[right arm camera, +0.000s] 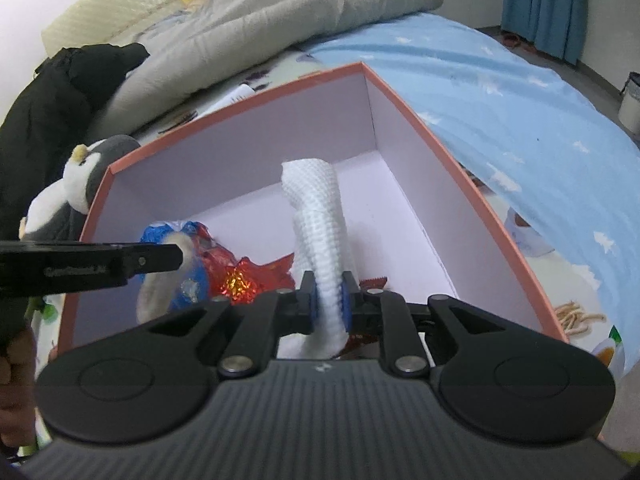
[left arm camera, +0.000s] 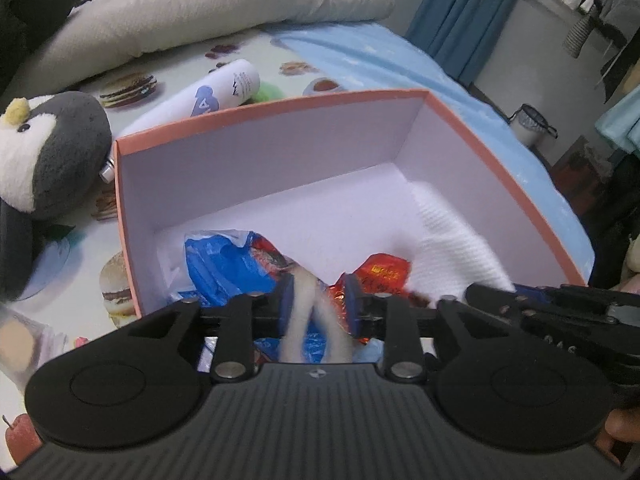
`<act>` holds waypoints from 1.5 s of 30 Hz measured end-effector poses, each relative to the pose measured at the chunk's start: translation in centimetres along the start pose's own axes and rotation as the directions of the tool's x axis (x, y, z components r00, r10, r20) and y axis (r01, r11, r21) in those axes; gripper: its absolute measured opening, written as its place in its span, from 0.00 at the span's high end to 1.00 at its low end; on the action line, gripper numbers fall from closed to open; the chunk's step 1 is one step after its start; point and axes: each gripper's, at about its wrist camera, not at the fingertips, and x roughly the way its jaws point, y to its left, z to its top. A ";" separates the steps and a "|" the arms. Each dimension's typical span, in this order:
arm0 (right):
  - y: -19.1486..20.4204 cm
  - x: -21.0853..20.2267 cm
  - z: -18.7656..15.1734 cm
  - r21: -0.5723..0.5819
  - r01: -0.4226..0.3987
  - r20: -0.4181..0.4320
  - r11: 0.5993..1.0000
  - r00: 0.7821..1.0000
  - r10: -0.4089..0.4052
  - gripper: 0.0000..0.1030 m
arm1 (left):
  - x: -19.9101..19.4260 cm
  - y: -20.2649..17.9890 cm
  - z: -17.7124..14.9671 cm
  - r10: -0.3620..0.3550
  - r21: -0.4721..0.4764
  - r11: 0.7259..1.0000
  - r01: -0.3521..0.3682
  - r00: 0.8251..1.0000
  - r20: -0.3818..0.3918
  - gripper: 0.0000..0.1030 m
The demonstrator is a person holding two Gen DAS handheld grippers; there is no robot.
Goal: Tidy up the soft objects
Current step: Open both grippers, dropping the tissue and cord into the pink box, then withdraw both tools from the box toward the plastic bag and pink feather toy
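Observation:
A salmon-rimmed box (left arm camera: 272,110) (right arm camera: 240,100) with white walls lies open on the bed. Inside are a blue packet (left arm camera: 224,264) (right arm camera: 196,280) and a red foil packet (left arm camera: 384,272) (right arm camera: 236,280). My left gripper (left arm camera: 319,300) (right arm camera: 176,256) hangs over the box's near left. Its jaws stand apart, and a blurred cream fuzzy loop (left arm camera: 300,312) (right arm camera: 152,296) dangles between them without filling the gap. My right gripper (right arm camera: 331,304) (left arm camera: 476,292) pinches a white waffle cloth (right arm camera: 320,220) (left arm camera: 452,248), which arches onto the box floor. A plush penguin (left arm camera: 52,148) (right arm camera: 80,184) sits left of the box.
A white bottle with blue print (left arm camera: 224,88) lies behind the box. A grey duvet (left arm camera: 200,8) and a black garment (left arm camera: 32,0) are piled at the back of the bed. A light blue blanket (left arm camera: 400,64) covers the right side. A small bin (left arm camera: 528,124) stands on the floor.

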 end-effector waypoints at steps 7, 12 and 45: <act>0.6 -3.4 -0.5 0.014 -0.017 0.058 1.000 0.998 0.017 0.43 | -4.1 -0.7 -0.2 0.012 0.018 1.000 -0.013 0.998 0.066 0.61; 1.9 -6.9 -1.3 0.000 -0.036 0.110 0.999 0.993 0.036 0.43 | -8.6 -1.4 -1.5 0.008 0.026 1.000 -0.011 0.992 0.123 0.61; 12.3 -23.1 -15.3 -0.176 -0.167 0.246 0.970 0.947 0.208 0.43 | -34.6 1.3 -25.0 0.158 -0.135 0.984 -0.114 0.911 0.381 0.41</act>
